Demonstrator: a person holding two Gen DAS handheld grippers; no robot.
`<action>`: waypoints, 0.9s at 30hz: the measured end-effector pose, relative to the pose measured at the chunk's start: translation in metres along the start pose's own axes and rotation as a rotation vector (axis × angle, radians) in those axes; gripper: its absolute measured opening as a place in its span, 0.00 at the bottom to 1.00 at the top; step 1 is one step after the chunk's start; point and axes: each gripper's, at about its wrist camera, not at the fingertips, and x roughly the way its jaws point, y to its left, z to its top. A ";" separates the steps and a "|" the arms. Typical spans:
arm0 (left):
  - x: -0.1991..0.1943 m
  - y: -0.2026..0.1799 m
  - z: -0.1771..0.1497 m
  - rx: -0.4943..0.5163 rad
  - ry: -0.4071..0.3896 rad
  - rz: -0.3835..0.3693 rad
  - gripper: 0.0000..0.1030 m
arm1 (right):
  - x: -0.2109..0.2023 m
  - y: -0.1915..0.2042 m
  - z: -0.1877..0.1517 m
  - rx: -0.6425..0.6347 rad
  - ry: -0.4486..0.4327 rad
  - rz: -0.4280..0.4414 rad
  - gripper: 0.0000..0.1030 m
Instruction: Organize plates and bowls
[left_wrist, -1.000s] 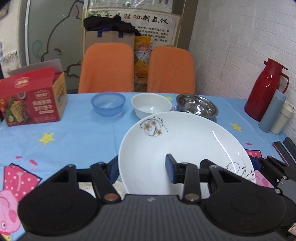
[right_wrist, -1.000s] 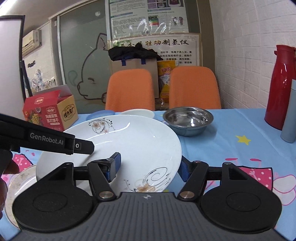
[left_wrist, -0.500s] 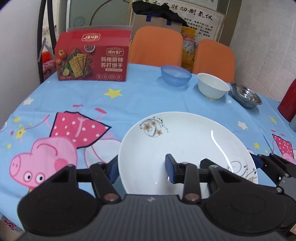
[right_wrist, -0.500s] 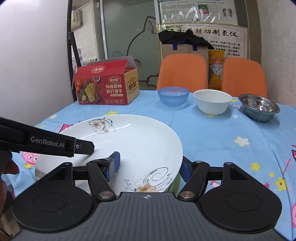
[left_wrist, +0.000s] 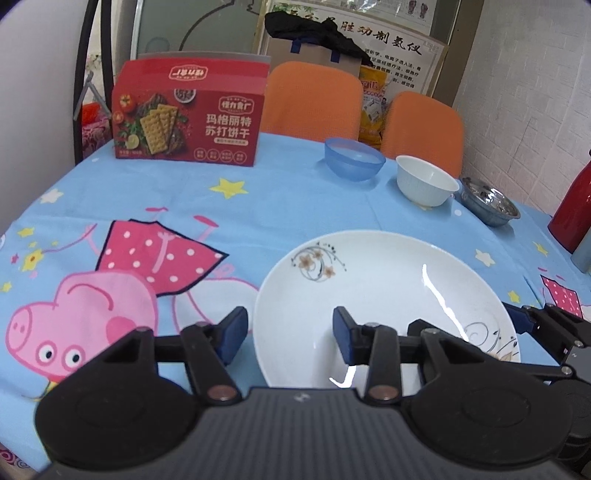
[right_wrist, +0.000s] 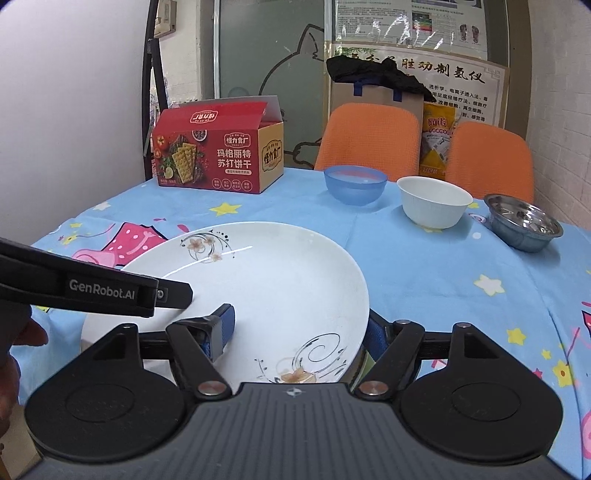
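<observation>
The left claw (left_wrist: 287, 334) has its two blue-tipped fingers wide apart. The near left edge of the white plate (left_wrist: 388, 295) sits between them. One finger is over the inside of the plate. The other is just outside the edge, with a bit of cloth showing in the gap.

The right claw (right_wrist: 297, 328) is spread wide too, at the other side of the same plate. Its left finger is over the inside, and its right finger is tucked behind the edge. I cannot tell if any finger presses on the plate.

Both claws point forward and stay level, low over the table. A bit of a hand (right_wrist: 14, 339) shows at the left edge of the right view.

The plate is big, round and shiny, with small brown flowers and black curly lines on two sides. It is low over the blue cartoon tablecloth (left_wrist: 295, 206), which has pink pigs and yellow stars. I cannot tell if it rests on it.

Farther back stand a blue bowl (left_wrist: 354, 158), a white bowl (left_wrist: 426, 184) and a steel bowl (left_wrist: 489, 206) in a row. A red cracker box (left_wrist: 188, 118) stands to the left. Behind the table are two orange chairs (left_wrist: 314, 99) and a white brick wall (left_wrist: 535, 92).
</observation>
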 end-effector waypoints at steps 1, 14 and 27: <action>-0.004 0.001 0.002 -0.001 -0.017 0.003 0.47 | -0.001 -0.002 0.001 0.013 -0.004 -0.005 1.00; -0.021 -0.005 0.016 -0.014 -0.074 0.004 0.62 | -0.008 -0.022 0.005 0.066 -0.034 -0.004 1.00; -0.021 -0.050 0.011 0.069 -0.078 -0.062 0.72 | -0.039 -0.076 -0.002 0.193 -0.076 -0.107 1.00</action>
